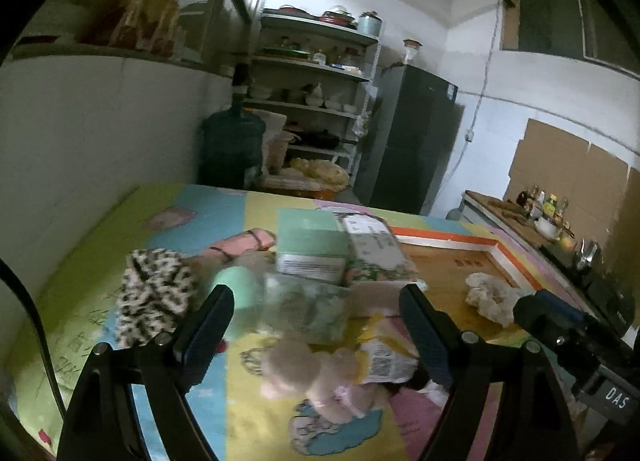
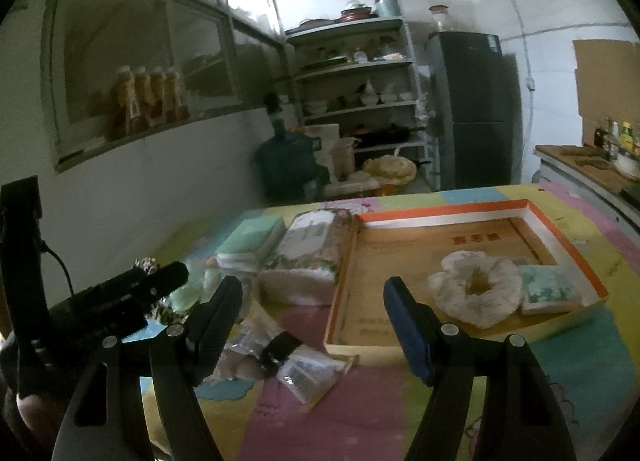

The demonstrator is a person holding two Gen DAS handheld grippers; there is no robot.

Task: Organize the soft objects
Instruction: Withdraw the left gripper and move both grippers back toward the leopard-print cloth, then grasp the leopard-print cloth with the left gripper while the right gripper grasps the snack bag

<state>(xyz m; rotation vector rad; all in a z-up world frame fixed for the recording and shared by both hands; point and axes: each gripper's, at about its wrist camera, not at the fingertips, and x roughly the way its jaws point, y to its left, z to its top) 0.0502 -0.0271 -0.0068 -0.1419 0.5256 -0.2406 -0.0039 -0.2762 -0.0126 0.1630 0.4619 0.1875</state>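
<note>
- Cream scrunchie (image 2: 476, 288) lies inside the orange-rimmed tray (image 2: 448, 208), touching a green tissue pack (image 2: 550, 287) at its 3 o'clock.
- Leopard scrunchie (image 1: 154, 295) sits at the worktop's (image 1: 100, 261) 9 o'clock.
- Left gripper (image 1: 316, 315) fingers spread, empty, above a pink plush toy (image 1: 316, 375).
- Right gripper (image 2: 312, 301) fingers spread, empty.

Black gripper (image 1: 316, 325) arms, silver screws, maybe blue-ish pads (image 2: 408, 337).

Left gripper (image 1: 316, 319): jaws spread wide apart, nothing held between the fingers, pointing forward and slightly downward. Right gripper (image 2: 314, 311): jaws likewise spread wide, fingers holding nothing, positioned just to the right of the left unit.
</note>
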